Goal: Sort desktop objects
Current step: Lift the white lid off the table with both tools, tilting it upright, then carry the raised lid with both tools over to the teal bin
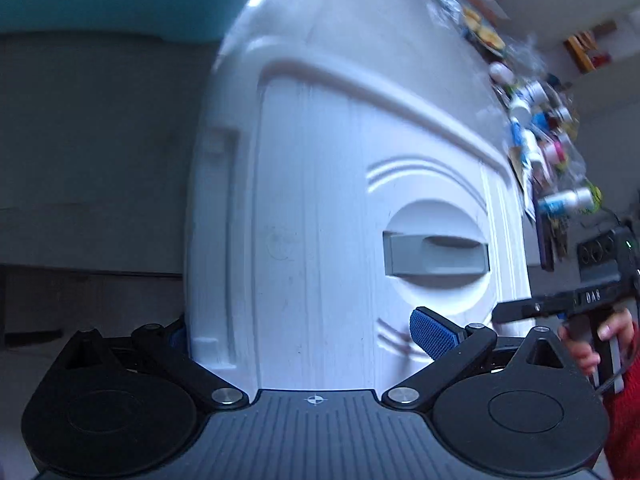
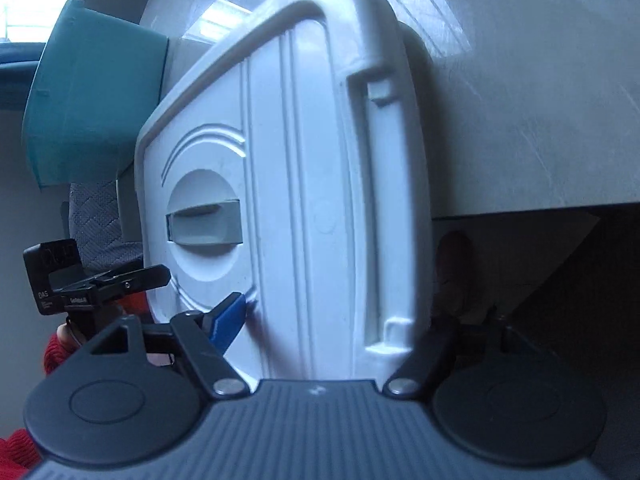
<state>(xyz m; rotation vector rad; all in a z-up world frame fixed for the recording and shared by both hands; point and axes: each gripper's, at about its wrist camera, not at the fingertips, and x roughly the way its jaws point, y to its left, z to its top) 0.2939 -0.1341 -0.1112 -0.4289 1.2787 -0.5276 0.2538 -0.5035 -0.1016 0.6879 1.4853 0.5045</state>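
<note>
A large white plastic storage-box lid (image 1: 320,200) with a grey recessed handle (image 1: 436,258) fills the left wrist view. My left gripper (image 1: 300,332) straddles its near edge, one blue pad (image 1: 434,338) on its top face, the other finger hidden behind the edge. In the right wrist view the same lid (image 2: 304,184) stands between the fingers of my right gripper (image 2: 332,320), with one blue pad (image 2: 228,318) against its face and the other finger behind it. Both grippers are shut on the lid, which is held tilted.
A heap of small bottles and packets (image 1: 536,132) lies beyond the lid at right. A teal tub (image 2: 96,108) and grey quilted fabric (image 2: 96,224) are at the left. A pale tabletop (image 2: 540,120) is at right, dark space under it.
</note>
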